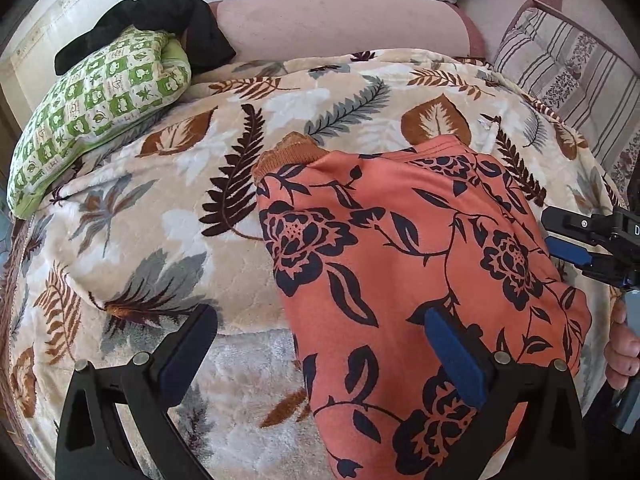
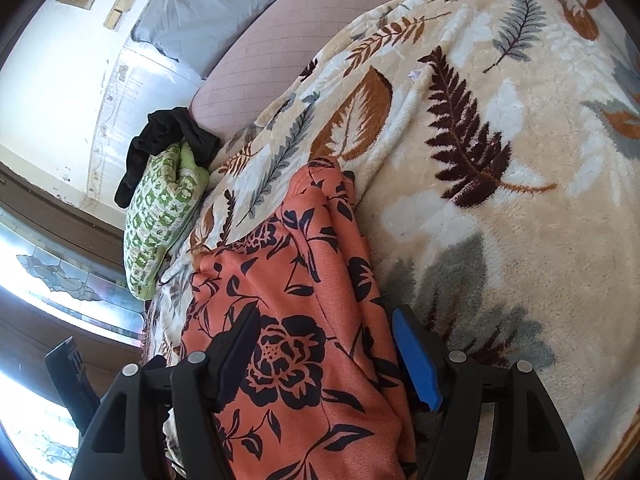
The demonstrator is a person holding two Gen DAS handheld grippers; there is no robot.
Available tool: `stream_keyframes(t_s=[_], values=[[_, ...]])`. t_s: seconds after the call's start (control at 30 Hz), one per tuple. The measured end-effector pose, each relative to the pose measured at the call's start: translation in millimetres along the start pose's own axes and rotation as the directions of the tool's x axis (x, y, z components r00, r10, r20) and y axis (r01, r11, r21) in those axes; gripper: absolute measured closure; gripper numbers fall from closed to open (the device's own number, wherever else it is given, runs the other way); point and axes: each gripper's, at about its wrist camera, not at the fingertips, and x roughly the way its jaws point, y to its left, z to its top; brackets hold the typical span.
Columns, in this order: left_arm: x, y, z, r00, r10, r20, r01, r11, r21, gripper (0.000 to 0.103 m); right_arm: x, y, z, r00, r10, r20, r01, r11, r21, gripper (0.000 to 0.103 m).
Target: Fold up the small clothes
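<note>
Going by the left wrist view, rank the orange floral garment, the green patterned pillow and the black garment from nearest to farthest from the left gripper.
From the left gripper:
1. Orange floral garment, its edge lying between the open fingers, to the right.
2. Green patterned pillow, upper left on the blanket.
3. Black garment, draped behind the pillow's top.

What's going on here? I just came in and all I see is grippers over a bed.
A person is folding small clothes with a handheld gripper in each hand. An orange garment with dark flowers lies partly folded on a leaf-patterned blanket. The left gripper is open, one finger over the garment's edge. The right gripper is open too, its fingers either side of the cloth without pinching it. A green checked pillow with black clothing on it sits further back.
</note>
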Motion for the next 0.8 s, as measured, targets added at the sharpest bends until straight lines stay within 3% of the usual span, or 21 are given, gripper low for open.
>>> stream_keyframes(t_s=[0.43, 0.6, 0.63, 0.7, 0.77, 0.8], values=[[11.6, -15.5, 1.4, 1.0, 0.017, -0.016, -0.017, 0.999, 0.029, 0.0, -9.7, 9.3, -2.4, 0.999, 0.05, 0.015, -0.049, 0.998, -0.039, 0.031], [13.9, -18.8, 0.0, 1.0, 0.02, -0.022, -0.019, 0.999, 0.032, 0.0, -23.7, 18.2, -5.7, 0.987, 0.151, 0.055, -0.147, 0.986, -0.083, 0.031], [15.0, -18.6, -0.5, 0.999, 0.02, -0.025, -0.019, 0.999, 0.031, 0.0, -22.2, 19.3, -7.0, 0.985, 0.167, 0.042, -0.163, 0.983, -0.085, 0.033], [17.0, -17.7, -1.7, 0.999, 0.016, -0.032, -0.015, 1.0, 0.024, 0.0, -12.2, 20.7, -10.3, 0.988, 0.153, -0.01, -0.154, 0.984, -0.086, 0.049], [19.4, -17.5, -3.3, 0.999, 0.014, -0.034, -0.013, 1.0, 0.021, 0.0, 9.6, 17.1, -16.8, 0.991, 0.071, -0.114, -0.08, 0.994, -0.074, 0.055], [21.9, -17.3, -4.4, 0.999, 0.012, -0.04, -0.011, 1.0, 0.02, 0.0, 22.6, 11.9, -21.4, 0.984, 0.033, -0.173, -0.044, 0.997, -0.059, 0.063]])
